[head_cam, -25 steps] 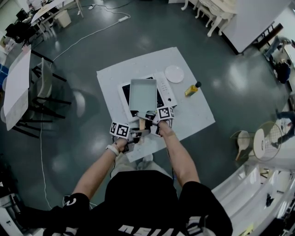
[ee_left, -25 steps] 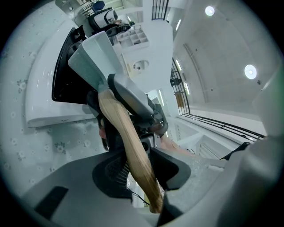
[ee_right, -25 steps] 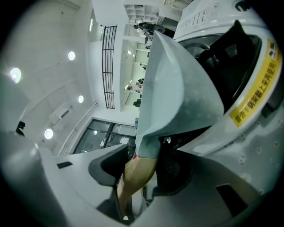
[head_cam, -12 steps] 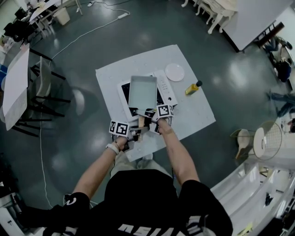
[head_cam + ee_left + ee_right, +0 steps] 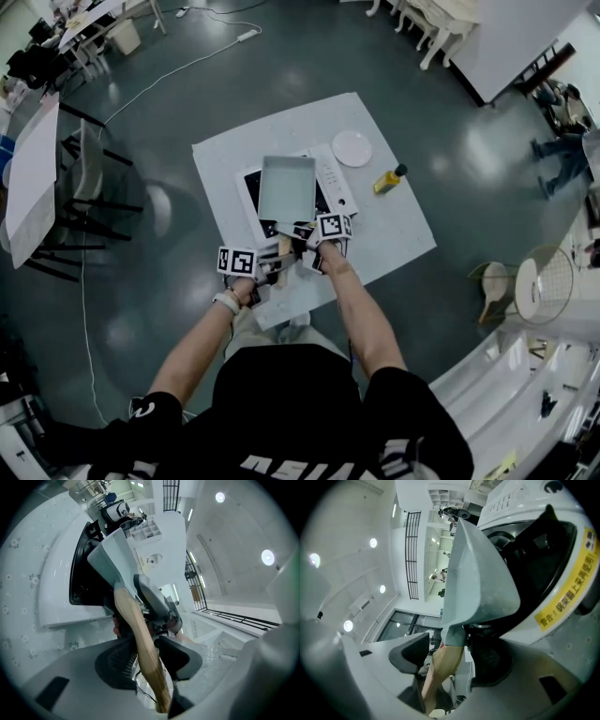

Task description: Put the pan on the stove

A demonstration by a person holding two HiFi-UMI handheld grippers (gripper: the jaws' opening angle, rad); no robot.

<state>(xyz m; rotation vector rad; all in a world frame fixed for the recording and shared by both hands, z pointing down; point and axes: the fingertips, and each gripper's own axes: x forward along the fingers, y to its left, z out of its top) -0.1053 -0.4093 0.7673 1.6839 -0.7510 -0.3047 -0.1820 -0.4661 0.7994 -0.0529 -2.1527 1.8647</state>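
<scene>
Left gripper view and right gripper view show our left gripper (image 5: 143, 654) and right gripper (image 5: 447, 657) with jaws just opened, apart around the wooden handle (image 5: 138, 634), while the pan (image 5: 286, 186) rests on the stove (image 5: 332, 178) at the table's (image 5: 398, 234) middle.

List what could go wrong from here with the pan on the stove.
1. The wooden handle lies between the jaws of both the left gripper and the right gripper, which have just been opening. Pulling back at an angle could snag it and drag the pan across the stove.
2. The handle overhangs the stove's near edge, so a knock there might turn or tip the pan.
</scene>
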